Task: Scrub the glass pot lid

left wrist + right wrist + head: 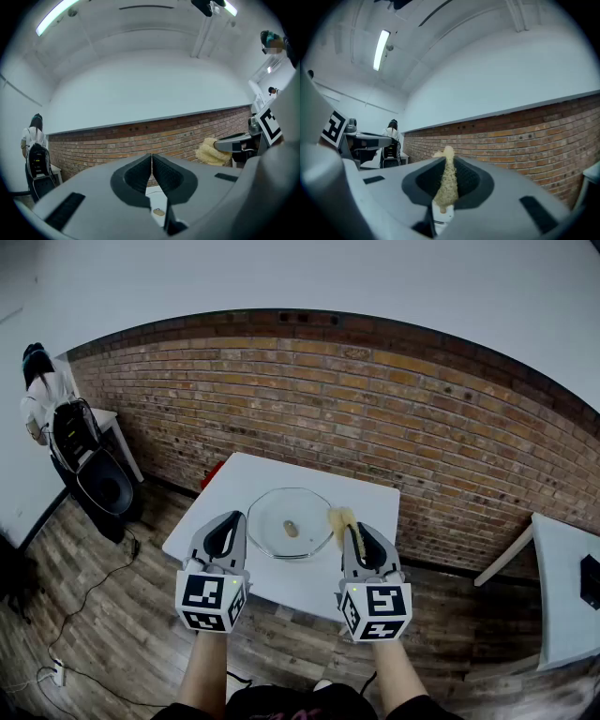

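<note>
The round clear glass pot lid [290, 521] lies flat mid-way on the white square table [281, 589], with no tool on it. The right gripper [360, 540] is clamped on a yellow fibrous scrubbing pad [342, 518], which appears raised clear of the lid. The left gripper [225, 532] is closed and empty. Scrubbing is judged not yet begun.

Indoor workroom of lab or studio kind. A small white table [244, 474] stands alone on a wood-plank floor [75, 549]. Behind the table runs a wall of bare red brick [375, 409] with plain white wall [328, 277] above it. Overhead, a fluorescent tube [381, 49] lights a white ceiling. Well to the left of the table, a person [42, 390] with a dark backpack stands at a second white desk [105, 418]; a loose cable [94, 592] trails across the floor on that side. To the right of the table stands another white tabletop [562, 577].
</note>
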`<state>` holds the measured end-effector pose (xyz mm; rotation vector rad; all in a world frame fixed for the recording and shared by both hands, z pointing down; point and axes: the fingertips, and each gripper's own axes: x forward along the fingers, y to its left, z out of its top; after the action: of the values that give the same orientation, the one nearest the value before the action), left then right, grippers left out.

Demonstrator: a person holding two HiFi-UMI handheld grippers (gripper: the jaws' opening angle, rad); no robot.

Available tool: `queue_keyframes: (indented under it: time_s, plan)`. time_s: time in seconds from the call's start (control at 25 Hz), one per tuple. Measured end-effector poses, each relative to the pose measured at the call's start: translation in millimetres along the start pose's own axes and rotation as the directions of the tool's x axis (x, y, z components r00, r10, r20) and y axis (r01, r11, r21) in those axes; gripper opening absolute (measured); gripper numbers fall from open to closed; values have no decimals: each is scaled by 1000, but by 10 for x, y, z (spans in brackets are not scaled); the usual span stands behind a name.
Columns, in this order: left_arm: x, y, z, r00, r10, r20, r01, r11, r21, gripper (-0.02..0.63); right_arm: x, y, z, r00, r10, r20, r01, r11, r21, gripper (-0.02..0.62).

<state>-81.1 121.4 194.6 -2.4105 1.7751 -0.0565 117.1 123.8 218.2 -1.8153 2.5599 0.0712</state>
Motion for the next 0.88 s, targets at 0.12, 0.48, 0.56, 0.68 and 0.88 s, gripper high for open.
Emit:
queue_keyframes:
  time_s: [0.12,0.48,0.56,0.68,0.88]
  plan:
    - [-4,-15,-2,1000,7,0,-7,1000,-3,14,-14,-32,-10,1000,1,1,-1,1000,1,57]
    - [0,-56,42,1000,15,1,-15,1000,0,14,-28,-83,53,1000,5,18,-5,1000,5,57]
    - [6,-87,42,1000,14,1,-14,1000,2,14,-40,-111,65,1000,0,31,0,1000,8,57]
    - [13,-128,10,1000,15,-6,-15,1000,2,14,-53,-135,54,999,3,40,-3,1000,10,57]
    - [66,-211,-32,1000,19,-24,-19,1000,4,15,-45,-217,13,999,16,39,-17,1000,25,57]
